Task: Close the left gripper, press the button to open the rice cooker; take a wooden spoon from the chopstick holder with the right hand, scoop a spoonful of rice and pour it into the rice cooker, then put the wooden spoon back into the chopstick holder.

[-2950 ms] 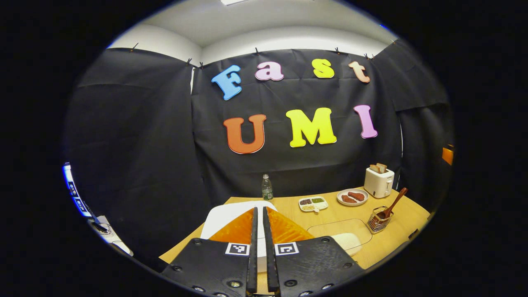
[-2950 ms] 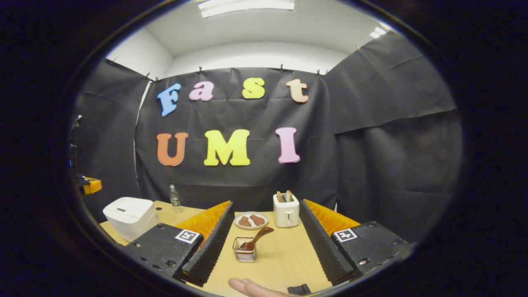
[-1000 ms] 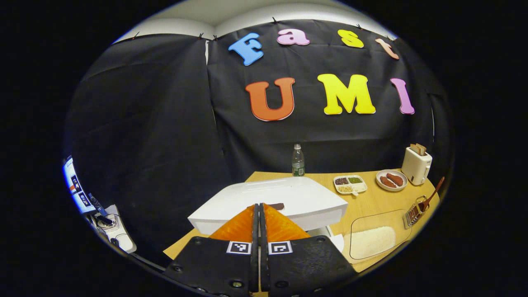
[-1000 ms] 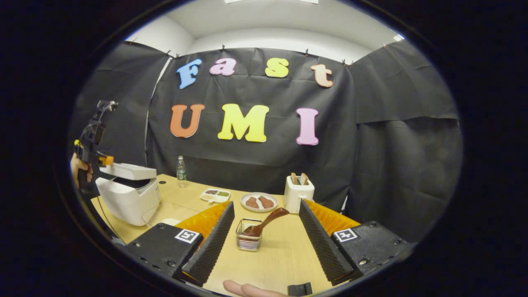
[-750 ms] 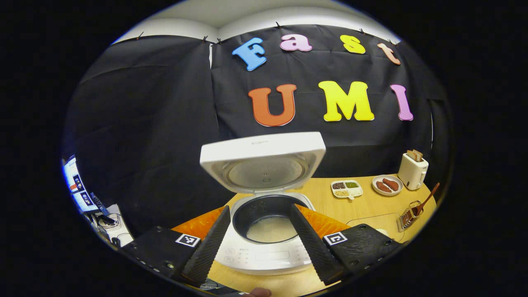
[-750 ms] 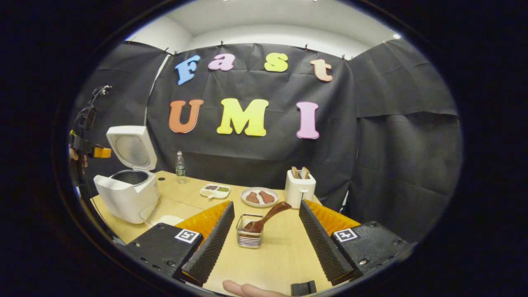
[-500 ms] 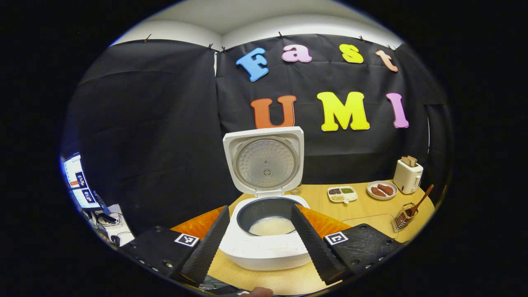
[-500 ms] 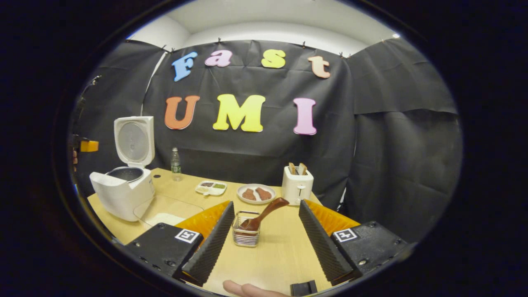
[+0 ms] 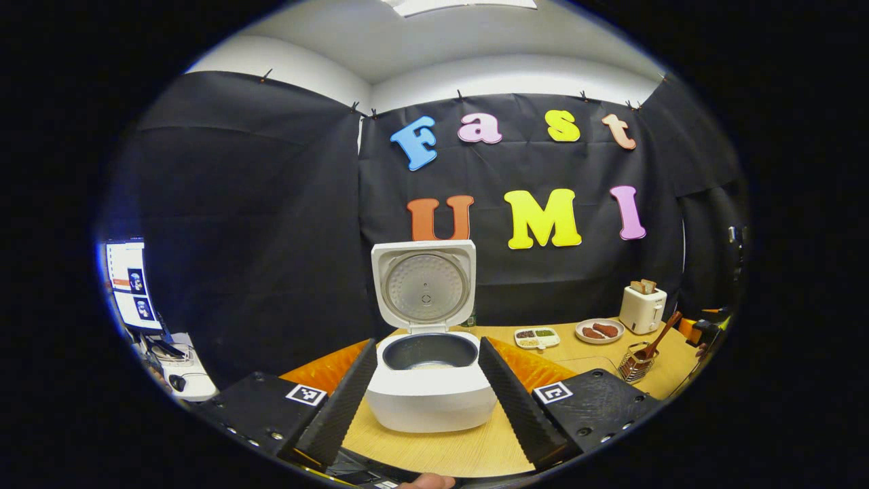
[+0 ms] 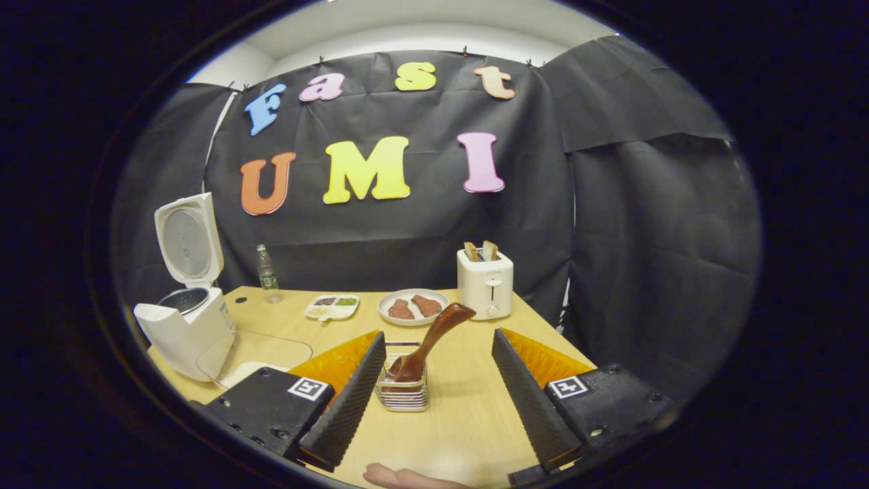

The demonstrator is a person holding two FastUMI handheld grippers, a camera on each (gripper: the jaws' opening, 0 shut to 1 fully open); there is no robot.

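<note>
The white rice cooker (image 9: 430, 394) stands on the table with its lid (image 9: 423, 291) upright and its dark inner pot showing some rice. My left gripper (image 9: 428, 350) is open, pulled back a little in front of the cooker. In the right gripper view the cooker (image 10: 187, 333) sits at the far left. The wooden spoon (image 10: 429, 343) leans in the wire chopstick holder (image 10: 402, 392), handle up to the right. My right gripper (image 10: 434, 339) is open, its fingers either side of the holder and short of it. The holder (image 9: 635, 363) with the spoon (image 9: 658, 337) also appears at the right in the left gripper view.
A clear tray of rice (image 10: 254, 354) lies beside the cooker. At the back stand a water bottle (image 10: 267, 267), a divided dish of grains (image 10: 331, 307), a plate with meat (image 10: 412, 307) and a toaster (image 10: 485, 282). A fingertip (image 10: 400, 478) shows at the bottom edge.
The left gripper went from shut on the cooker's front to open and drew back; the lid swung fully up. The right gripper moved closer to the chopstick holder.
</note>
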